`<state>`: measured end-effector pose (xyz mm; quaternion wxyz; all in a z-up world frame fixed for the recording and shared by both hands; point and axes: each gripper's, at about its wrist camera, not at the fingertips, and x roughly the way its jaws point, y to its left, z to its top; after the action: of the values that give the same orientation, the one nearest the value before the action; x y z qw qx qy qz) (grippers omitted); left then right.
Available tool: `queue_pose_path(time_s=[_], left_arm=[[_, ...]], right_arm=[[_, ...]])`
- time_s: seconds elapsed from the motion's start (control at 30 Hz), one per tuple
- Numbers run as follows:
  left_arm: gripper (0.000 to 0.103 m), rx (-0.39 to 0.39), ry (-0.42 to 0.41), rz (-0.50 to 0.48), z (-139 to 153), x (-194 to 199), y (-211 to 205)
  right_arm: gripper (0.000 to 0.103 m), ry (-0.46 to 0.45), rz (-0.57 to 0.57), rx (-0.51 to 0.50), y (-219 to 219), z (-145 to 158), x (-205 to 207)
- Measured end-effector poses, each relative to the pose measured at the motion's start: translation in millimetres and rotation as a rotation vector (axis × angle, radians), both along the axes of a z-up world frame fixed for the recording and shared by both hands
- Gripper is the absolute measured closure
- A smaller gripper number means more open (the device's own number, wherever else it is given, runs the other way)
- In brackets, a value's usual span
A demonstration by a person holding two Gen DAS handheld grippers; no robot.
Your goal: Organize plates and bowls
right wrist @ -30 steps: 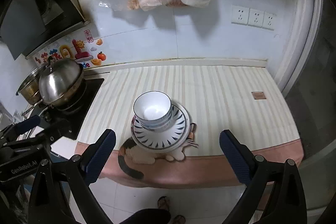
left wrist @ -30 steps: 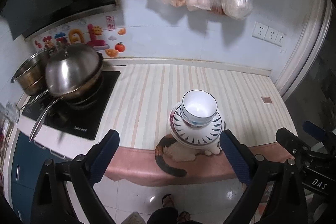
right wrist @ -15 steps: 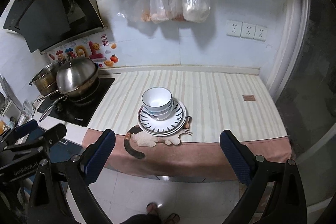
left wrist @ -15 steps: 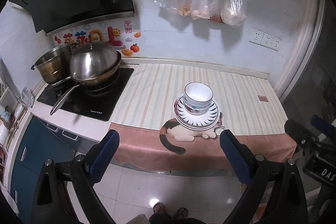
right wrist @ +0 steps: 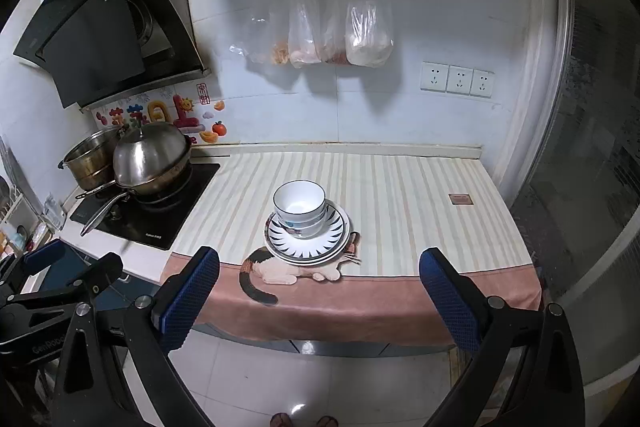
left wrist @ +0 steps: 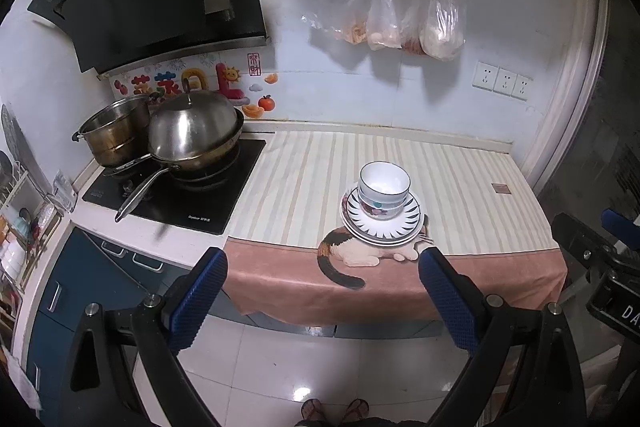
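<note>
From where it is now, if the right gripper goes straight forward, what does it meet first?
Probably the cloth-covered counter edge, just below the stacked bowls and plates. The open right gripper holds nothing, and depth is unclear.

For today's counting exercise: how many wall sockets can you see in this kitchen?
3. They sit side by side on the white wall right of the hanging bags: left socket, middle socket, right socket. None looks hidden.

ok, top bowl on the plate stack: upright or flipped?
Upright. The top bowl shows its open mouth and white inside, nested in another bowl on the plates.
</note>
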<state>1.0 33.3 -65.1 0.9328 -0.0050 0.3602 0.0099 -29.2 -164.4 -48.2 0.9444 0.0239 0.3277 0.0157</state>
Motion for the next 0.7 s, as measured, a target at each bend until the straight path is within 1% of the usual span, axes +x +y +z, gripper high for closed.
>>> queue_pose_path(time_s=[0.2, 0.33, 0.7], left_arm=[[0.005, 0.011, -0.01, 0.001, 2.2, -4.1, 0.9], [0.005, 0.004, -0.014, 0.0, 4.1, -5.0, 1.0], [0.005, 0.001, -0.02, -0.005, 8.1, -0.4, 2.4]], right_arm=[[0.001, -0.001, 0.002, 0.009, -0.3, 0.8, -2.7], [0.001, -0.009, -0.003, 0.005, 1.6, 2.7, -5.7], [0.001, -0.017, -0.007, -0.016, 3.1, 4.3, 3.8]])
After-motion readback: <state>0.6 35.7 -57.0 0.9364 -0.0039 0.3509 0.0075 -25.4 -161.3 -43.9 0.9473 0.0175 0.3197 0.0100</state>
